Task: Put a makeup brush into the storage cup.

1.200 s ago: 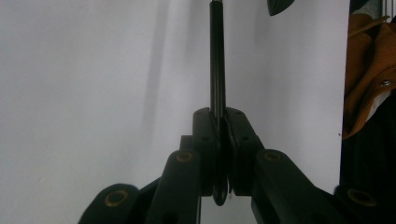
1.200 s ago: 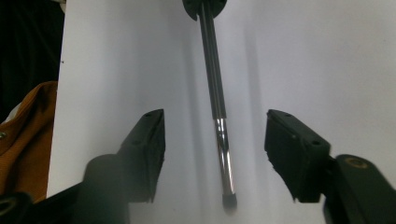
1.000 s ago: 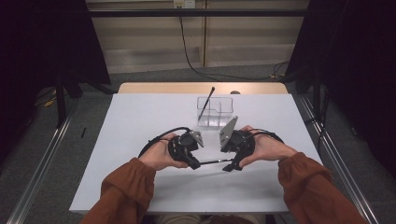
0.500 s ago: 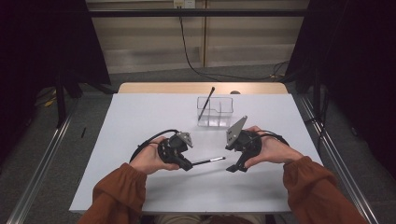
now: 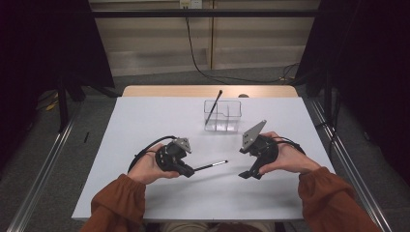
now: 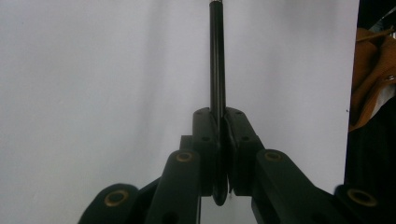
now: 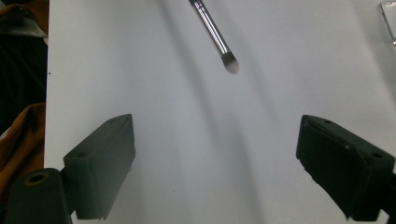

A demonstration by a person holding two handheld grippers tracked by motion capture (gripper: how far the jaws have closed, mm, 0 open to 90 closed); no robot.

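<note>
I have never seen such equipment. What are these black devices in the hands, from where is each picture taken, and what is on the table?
A person holds a two-jaw gripper in each hand. One camera looks down from above; another rides on each gripper, looking along its jaws. The left gripper is shut on a thin black brush, its jaws clamped on the handle. The right gripper is open and holds nothing. The brush tip shows beyond it. On the white table stands a clear divided box with another brush leaning inside.
</note>
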